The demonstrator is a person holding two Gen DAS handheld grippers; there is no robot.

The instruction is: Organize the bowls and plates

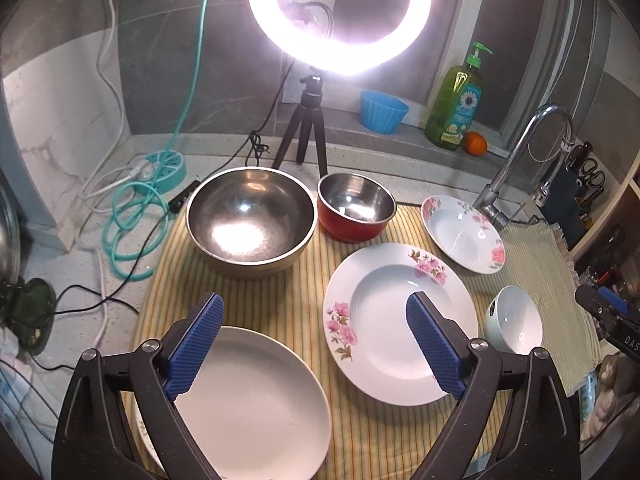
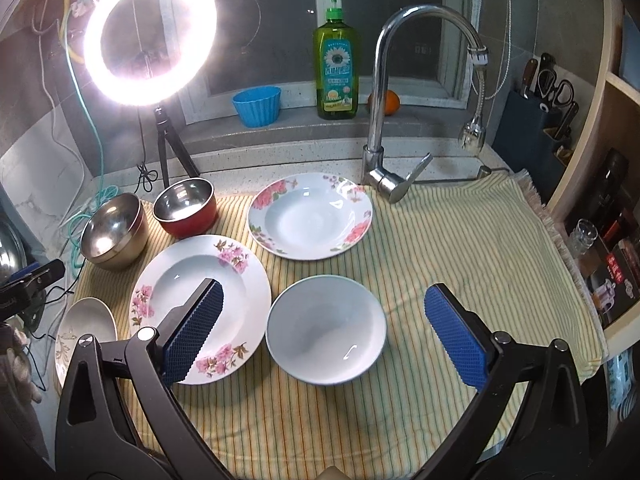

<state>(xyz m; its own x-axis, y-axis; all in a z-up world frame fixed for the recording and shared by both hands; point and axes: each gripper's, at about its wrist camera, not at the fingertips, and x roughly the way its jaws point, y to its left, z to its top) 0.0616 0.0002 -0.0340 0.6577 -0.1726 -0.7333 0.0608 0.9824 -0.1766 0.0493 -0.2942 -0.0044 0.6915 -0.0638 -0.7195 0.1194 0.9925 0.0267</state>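
My left gripper (image 1: 314,304) is open above the striped cloth (image 1: 288,304), with nothing between its blue pads. A plain white plate (image 1: 252,400) lies under its left finger and a large floral plate (image 1: 384,332) under its right finger. Behind stand a big steel bowl (image 1: 250,220), a red bowl (image 1: 356,206) and a second floral plate (image 1: 460,232). My right gripper (image 2: 324,292) is open over a small white bowl (image 2: 326,332), apart from it. Its left finger overlaps the large floral plate (image 2: 192,276); the second floral plate (image 2: 310,216) lies beyond.
A ring light on a tripod (image 1: 340,12) stands at the back, with cables (image 1: 132,232) at the left. A faucet (image 2: 380,120) rises behind the cloth (image 2: 460,240). A soap bottle (image 2: 336,60), a blue cup (image 2: 256,106) and an orange sit on the sill. A knife block (image 2: 532,128) is at the right.
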